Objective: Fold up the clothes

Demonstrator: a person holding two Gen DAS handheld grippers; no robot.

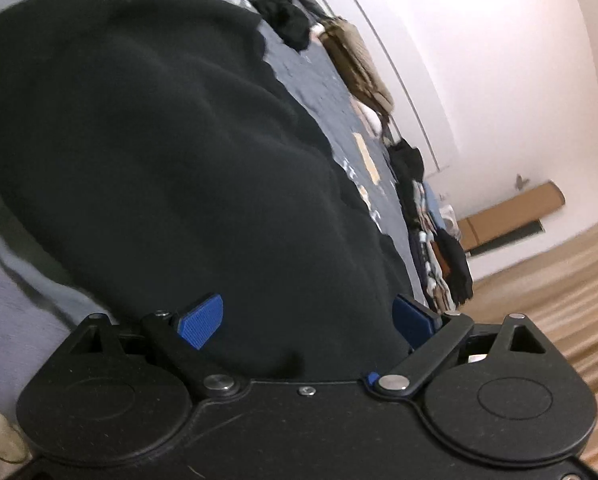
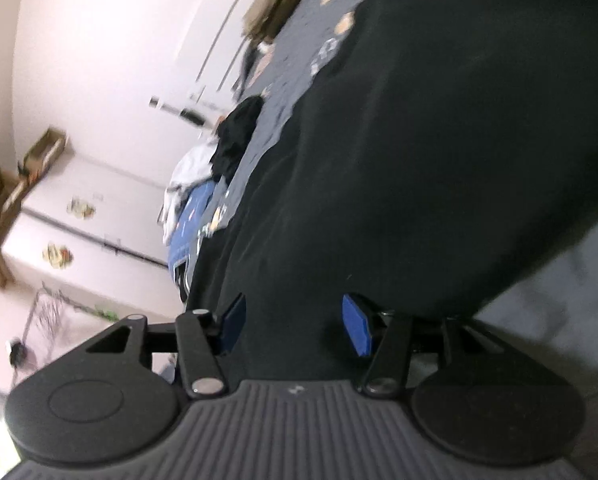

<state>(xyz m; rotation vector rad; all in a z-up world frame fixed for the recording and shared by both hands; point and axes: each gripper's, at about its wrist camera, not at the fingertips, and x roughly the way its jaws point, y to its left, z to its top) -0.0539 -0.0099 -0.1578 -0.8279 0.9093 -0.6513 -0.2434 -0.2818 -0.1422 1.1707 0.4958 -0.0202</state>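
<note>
Left gripper (image 1: 305,322) wide, straddling black garment (image 1: 159,140)

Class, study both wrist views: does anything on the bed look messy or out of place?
Yes. Loose clothes lie heaped along the bed's far edge, unfolded, while the black garment lies spread between both grippers.

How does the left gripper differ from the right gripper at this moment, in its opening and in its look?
The left gripper stands with its jaws wide apart; the right gripper has a narrower gap. The left gripper's body is smooth black, the right gripper's is ribbed grey. Both have blue pads, and the black garment lies between the fingers of each; neither pair of pads visibly presses it.
</note>
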